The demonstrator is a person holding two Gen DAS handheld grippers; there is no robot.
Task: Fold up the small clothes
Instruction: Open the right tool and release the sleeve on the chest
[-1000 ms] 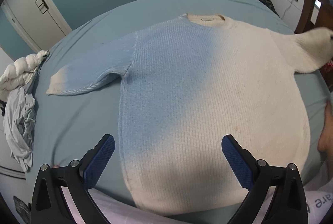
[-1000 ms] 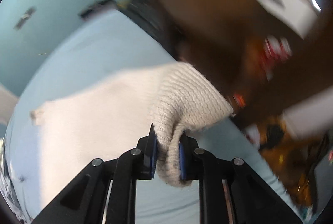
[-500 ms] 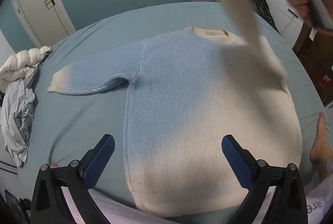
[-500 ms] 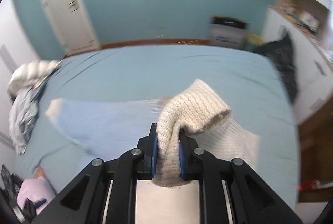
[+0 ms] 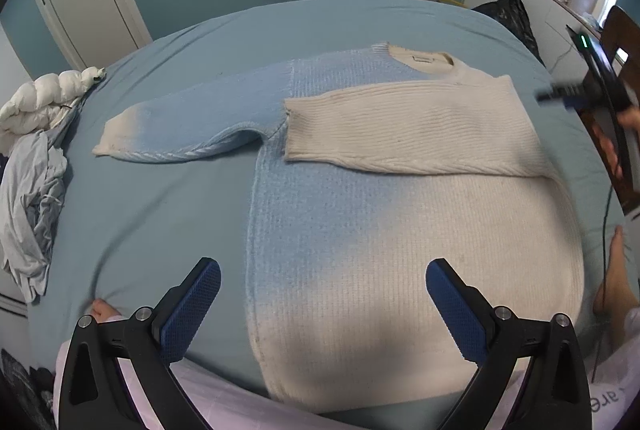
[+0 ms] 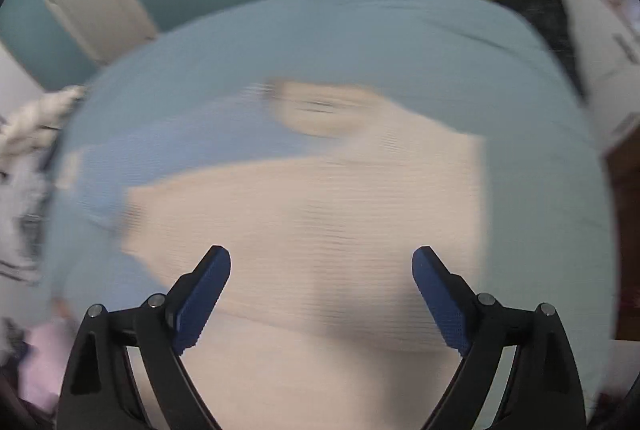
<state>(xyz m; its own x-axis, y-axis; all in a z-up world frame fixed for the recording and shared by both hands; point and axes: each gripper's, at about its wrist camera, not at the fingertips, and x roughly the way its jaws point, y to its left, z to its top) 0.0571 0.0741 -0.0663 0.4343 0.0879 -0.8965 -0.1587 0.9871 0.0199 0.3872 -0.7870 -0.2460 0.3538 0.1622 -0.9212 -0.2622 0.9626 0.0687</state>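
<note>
1. The sweater (image 5: 400,230), a knit fading from pale blue to cream, lies flat on the bed (image 5: 160,210) with its neckline toward the far wall and its hem at the near edge.
2. One sleeve (image 5: 408,130) is folded across the chest; its cuff ends near the middle of the body, just beside the opposite armpit.
3. The other sleeve (image 5: 192,122) lies spread out on the bed sheet, away from the body.
4. The left hand-held gripper (image 5: 322,306) hovers above the lower part of the sweater. Its jaws stand wide apart with nothing between the blue pads.
5. The right hand-held gripper (image 6: 322,294) has just been opening its jaws, which now stand wide. The folded sleeve lies below it, free of the pads; nothing is held. This view is motion-blurred.
6. In the left wrist view the right hand-held gripper (image 5: 560,96) appears at the right edge, above the bed, beside the sweater's shoulder.
7. A pile of crumpled clothes (image 5: 32,198) and a white padded garment (image 5: 44,102) lie at the bed's far left edge, well apart from the sweater.
</note>
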